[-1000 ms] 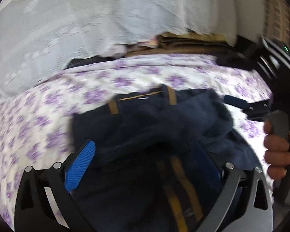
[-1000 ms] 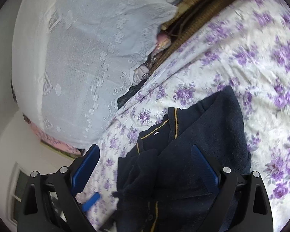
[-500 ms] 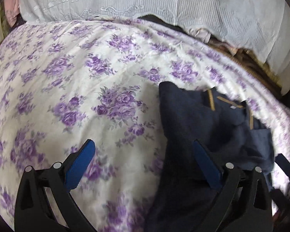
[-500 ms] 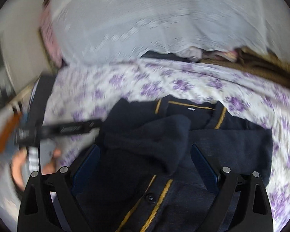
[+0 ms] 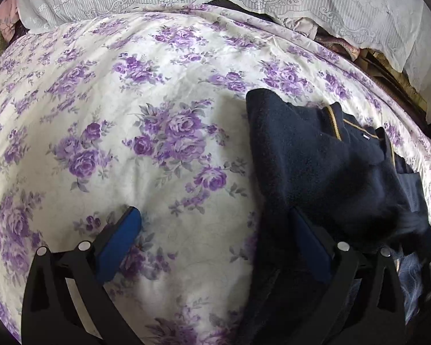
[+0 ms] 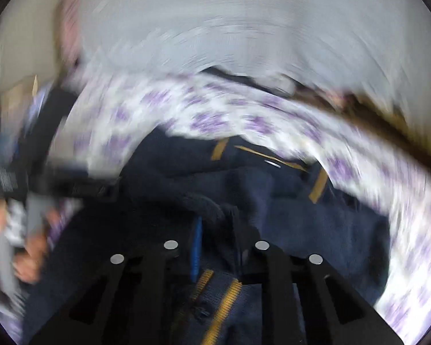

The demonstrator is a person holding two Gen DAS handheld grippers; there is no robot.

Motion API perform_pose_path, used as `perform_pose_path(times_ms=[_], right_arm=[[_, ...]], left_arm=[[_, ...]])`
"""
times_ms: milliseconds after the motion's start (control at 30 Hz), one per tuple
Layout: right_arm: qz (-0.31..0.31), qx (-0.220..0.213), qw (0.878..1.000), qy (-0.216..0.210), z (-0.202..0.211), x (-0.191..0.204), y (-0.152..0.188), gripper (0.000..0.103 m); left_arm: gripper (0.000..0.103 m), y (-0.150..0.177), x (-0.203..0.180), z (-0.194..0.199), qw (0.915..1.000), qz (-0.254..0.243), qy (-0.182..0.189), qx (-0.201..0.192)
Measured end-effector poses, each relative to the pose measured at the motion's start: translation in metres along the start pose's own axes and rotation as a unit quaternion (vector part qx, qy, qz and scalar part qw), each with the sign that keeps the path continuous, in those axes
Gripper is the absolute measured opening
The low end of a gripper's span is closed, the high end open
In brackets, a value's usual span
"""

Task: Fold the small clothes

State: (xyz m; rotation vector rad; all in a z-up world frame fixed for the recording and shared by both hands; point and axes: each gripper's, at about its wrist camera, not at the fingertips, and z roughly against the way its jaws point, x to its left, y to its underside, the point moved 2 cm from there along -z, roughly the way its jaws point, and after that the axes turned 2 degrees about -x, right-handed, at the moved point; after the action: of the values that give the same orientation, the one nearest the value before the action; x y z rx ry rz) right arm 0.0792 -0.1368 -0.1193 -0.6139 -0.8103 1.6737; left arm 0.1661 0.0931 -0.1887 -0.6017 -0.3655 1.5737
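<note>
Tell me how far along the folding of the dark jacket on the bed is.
Early stage. Done: the navy fleece jacket with mustard trim lies on the purple-flowered bedsheet, still bunched, with no neat fold visible. In hand: the right gripper has just been closing and pinches a ridge of the jacket's fabric; the left gripper is open, straddling the jacket's edge. Left: flattening, folding the sides in, folding it over.

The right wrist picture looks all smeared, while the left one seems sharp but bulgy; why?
Right wrist view: motion blur streaks the floral sheet and navy cardigan. Left wrist view: sharp, evenly daylit, but the fisheye lens bows the sheet outward.
</note>
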Motion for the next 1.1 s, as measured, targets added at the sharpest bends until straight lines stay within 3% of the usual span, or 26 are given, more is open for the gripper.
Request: perform_pose_path(times_ms=[67,133,200,267,400,467,567,667,767,800,833,900,1000,1067,1100], right_arm=[[-0.141,0.002,0.99,-0.009,0.011,-0.058,0.013,0.019],[-0.259,0.019,0.965,-0.021,0.016,-0.103,0.038,0.067],[-0.343,0.012,0.938,-0.055,0.025,-0.134,0.062,0.061],[-0.39,-0.008,0.918,-0.073,0.037,-0.148,0.068,0.061],[-0.364,-0.073,0.928,-0.035,0.068,-0.148,0.049,0.061],[-0.345,-0.074,0.933,-0.067,0.064,-0.135,0.033,0.061],[-0.319,-0.045,0.939,-0.122,0.038,-0.115,0.011,0.061],[-0.318,-0.01,0.933,-0.168,0.001,-0.108,-0.003,0.061],[-0.362,0.026,0.913,-0.185,-0.032,-0.121,0.012,0.059],[-0.376,0.029,0.907,-0.188,-0.037,-0.128,0.02,0.048],[-0.383,0.022,0.903,-0.192,-0.041,-0.135,0.026,0.026],[-0.394,0.027,0.901,-0.18,-0.042,-0.152,0.034,0.006],[-0.429,0.011,0.888,-0.166,-0.039,-0.169,0.043,0.003],[-0.42,0.0,0.899,-0.122,-0.03,-0.172,0.041,0.005],[-0.41,-0.006,0.905,-0.108,-0.025,-0.169,0.04,0.012]], left_arm=[[0.099,-0.001,-0.001,0.0,1.0,-0.004,-0.004,-0.001],[0.099,0.0,-0.004,0.0,0.9998,-0.012,-0.013,-0.003],[0.099,0.0,-0.005,0.001,0.9998,-0.014,-0.015,-0.005],[0.099,0.0,-0.005,0.005,0.9998,-0.013,-0.015,-0.007],[0.098,-0.005,-0.009,0.026,0.9991,-0.021,-0.02,-0.032],[0.098,-0.012,-0.021,0.043,0.9979,-0.033,-0.006,-0.056],[0.098,-0.022,-0.051,0.052,0.9955,-0.061,0.043,-0.058],[0.098,-0.031,-0.086,0.045,0.9919,-0.099,0.064,-0.048],[0.098,-0.037,-0.105,0.015,0.9907,-0.114,0.07,-0.025],[0.098,-0.036,-0.103,-0.002,0.9926,-0.11,0.051,-0.009],[0.098,-0.033,-0.098,-0.017,0.994,-0.104,0.033,0.006],[0.099,-0.025,-0.087,-0.033,0.9949,-0.092,0.04,0.006],[0.099,-0.026,-0.085,-0.021,0.9942,-0.105,0.018,-0.015],[0.098,-0.024,-0.073,-0.014,0.995,-0.09,-0.027,-0.035],[0.098,-0.023,-0.067,-0.012,0.9958,-0.082,-0.019,-0.035]])
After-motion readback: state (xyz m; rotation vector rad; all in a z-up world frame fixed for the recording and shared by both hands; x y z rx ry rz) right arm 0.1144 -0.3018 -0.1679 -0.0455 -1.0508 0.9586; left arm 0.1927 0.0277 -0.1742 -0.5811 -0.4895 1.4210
